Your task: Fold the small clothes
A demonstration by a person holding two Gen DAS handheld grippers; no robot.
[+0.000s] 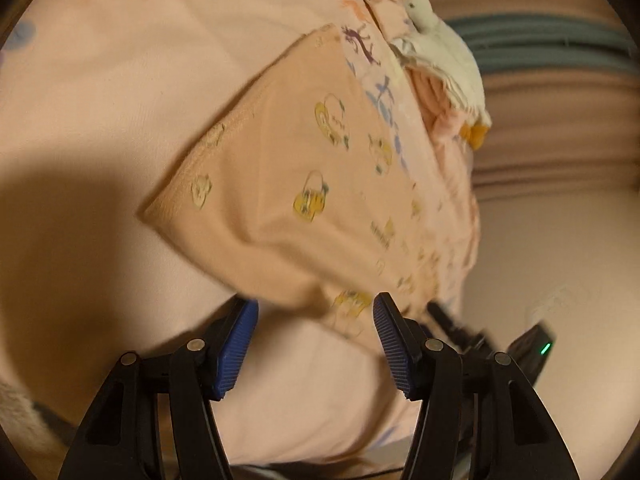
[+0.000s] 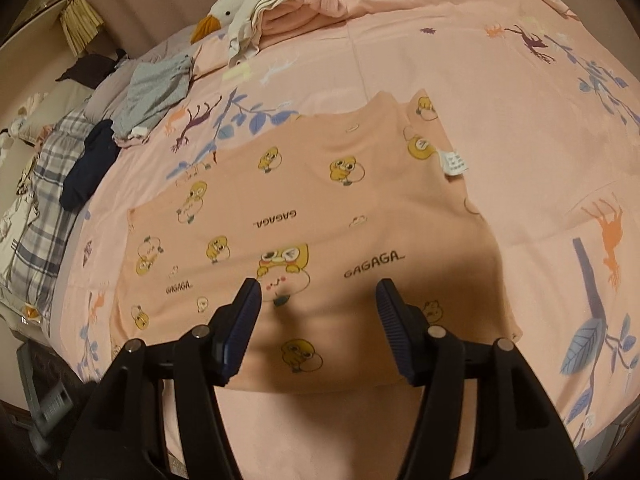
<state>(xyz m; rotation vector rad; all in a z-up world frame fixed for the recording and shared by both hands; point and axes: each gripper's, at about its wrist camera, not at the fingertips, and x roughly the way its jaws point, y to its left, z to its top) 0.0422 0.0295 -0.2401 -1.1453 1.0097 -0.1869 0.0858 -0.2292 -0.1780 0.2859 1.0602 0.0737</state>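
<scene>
Peach shirt (image 2: 312,216) with little yellow duck prints and "GAGAGA_" lettering, spread flat on the pink bedsheet (image 2: 500,128), just ahead of the right gripper (image 2: 318,292) and running under its tips. Both jaws of that one spread apart, nothing pinched between them, only shirt fabric and a dark shadow in the gap. White care tag (image 2: 454,162) sticking out at the shirt's far right edge, well beyond the right jaw.

Over on the left gripper (image 1: 316,308): jaws spread too, not clamped on anything. A corner of the same shirt (image 1: 304,184) right in front of the tips, its lower edge drooping into the gap between the blue pads (image 1: 236,344), kind of blurry, so can't tell if it brushes them. Stitched hem off toward the left jaw's side.

Far beyond the jaws in the right view: white goose plush (image 2: 228,10) with an orange beak, a pile of folded pink and cream clothes (image 2: 288,4) next to it, grey garment (image 2: 156,88) and a dark navy one (image 2: 90,166) way off left of the left jaw, plaid bedding (image 2: 44,200) at the edge. Same goose (image 1: 444,52) far ahead and right in the left view.
</scene>
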